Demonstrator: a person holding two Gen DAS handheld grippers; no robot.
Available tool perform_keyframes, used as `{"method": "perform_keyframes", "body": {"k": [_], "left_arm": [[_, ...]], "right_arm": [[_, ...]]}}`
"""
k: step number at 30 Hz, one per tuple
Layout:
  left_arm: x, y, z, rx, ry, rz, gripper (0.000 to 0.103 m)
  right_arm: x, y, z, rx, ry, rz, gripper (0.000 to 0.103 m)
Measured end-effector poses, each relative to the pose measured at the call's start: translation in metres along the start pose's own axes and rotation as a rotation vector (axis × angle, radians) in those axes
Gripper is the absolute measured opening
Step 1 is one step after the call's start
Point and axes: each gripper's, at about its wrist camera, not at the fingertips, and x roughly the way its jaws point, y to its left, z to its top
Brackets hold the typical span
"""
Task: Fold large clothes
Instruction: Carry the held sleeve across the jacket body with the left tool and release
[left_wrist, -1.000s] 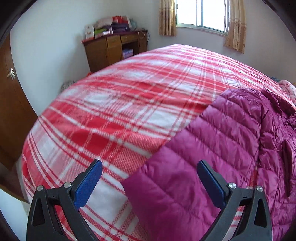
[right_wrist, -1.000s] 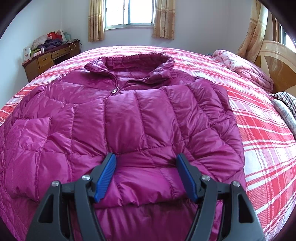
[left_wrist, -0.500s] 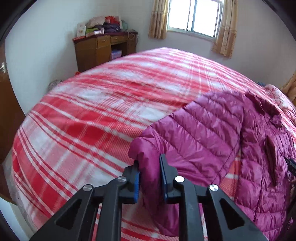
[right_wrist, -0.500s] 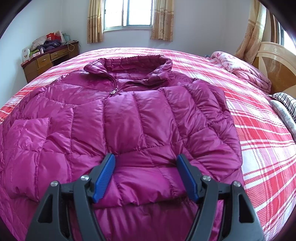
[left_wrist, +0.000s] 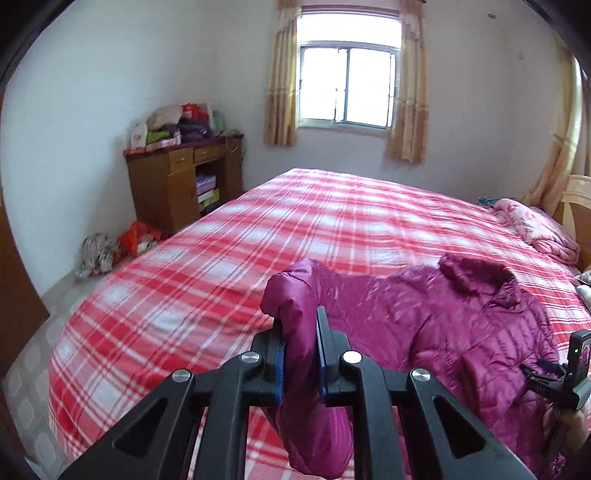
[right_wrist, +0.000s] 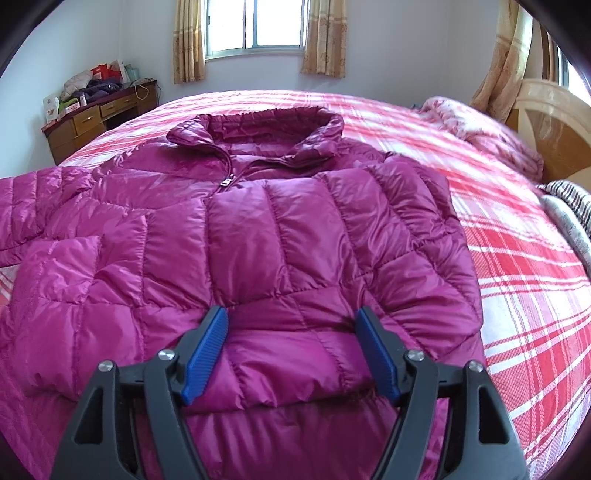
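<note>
So the magenta puffer jacket (right_wrist: 258, 236) is lying face-up on the plaid bedspread (left_wrist: 258, 236), right in front of both claws. Our left gripper (left_wrist: 300, 354) is clamping down on the sleeve end (left_wrist: 295, 295), pads squeezing the fabric, which hangs off it above the bed. Our right gripper (right_wrist: 291, 350) sits over the hem with jaws spreading wider, pads not gripping. We'd say the trick is swinging that sleeve across the chest toward the right claw, keeping it taut so it doesn't twist, then laying it flat before letting go.
</note>
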Motion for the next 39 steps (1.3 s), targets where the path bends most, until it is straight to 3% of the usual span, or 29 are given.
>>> {"method": "perform_keyframes", "body": {"k": [9, 19, 23, 31, 39], "left_arm": [[-0.009, -0.092, 0.033, 0.234, -0.083, -0.029, 0.012], [-0.01, -0.172, 0.039, 0.352, -0.081, -0.131, 0.012], [-0.01, -0.209, 0.039, 0.437, -0.078, -0.172, 0.012], [0.01, -0.281, 0.009, 0.584, -0.018, -0.26, 0.012], [0.043, -0.329, -0.033, 0.621, 0.064, -0.329, 0.012]], "right_arm": [[-0.052, -0.002, -0.017, -0.014, -0.066, 0.071, 0.082], [-0.058, -0.024, -0.035, 0.056, -0.012, 0.094, 0.082], [-0.067, -0.016, -0.04, 0.021, 0.02, 0.102, 0.082], [-0.066, -0.015, -0.059, 0.024, 0.032, 0.115, 0.082], [-0.059, -0.027, -0.063, 0.066, 0.016, 0.113, 0.082]]}}
